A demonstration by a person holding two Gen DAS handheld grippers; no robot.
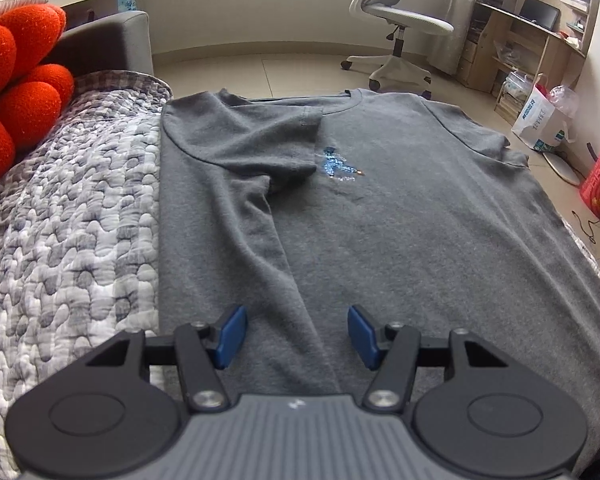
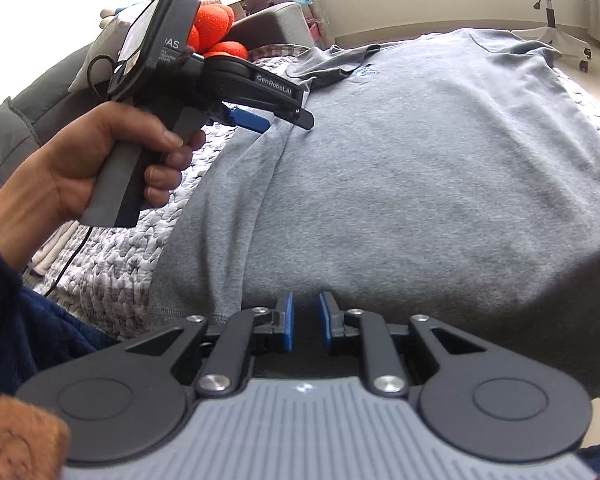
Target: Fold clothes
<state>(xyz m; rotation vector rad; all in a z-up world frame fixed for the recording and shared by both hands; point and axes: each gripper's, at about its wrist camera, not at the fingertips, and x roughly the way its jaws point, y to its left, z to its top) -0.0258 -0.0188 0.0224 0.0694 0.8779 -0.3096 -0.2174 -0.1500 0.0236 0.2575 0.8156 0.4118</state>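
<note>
Lying flat, one grey T-shirt (image 1: 380,220) (one sleeve (image 1: 268,140) folded) beneath two empty claws.

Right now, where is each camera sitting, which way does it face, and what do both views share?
Left wrist: on the left gripper, low over the grey T-shirt, facing its collar and the office chair; own open fingers show.
Right wrist: on the right gripper at the hem, facing across the shirt; the left hand shows.
Shared: the shirt, folded sleeve, quilt.
</note>
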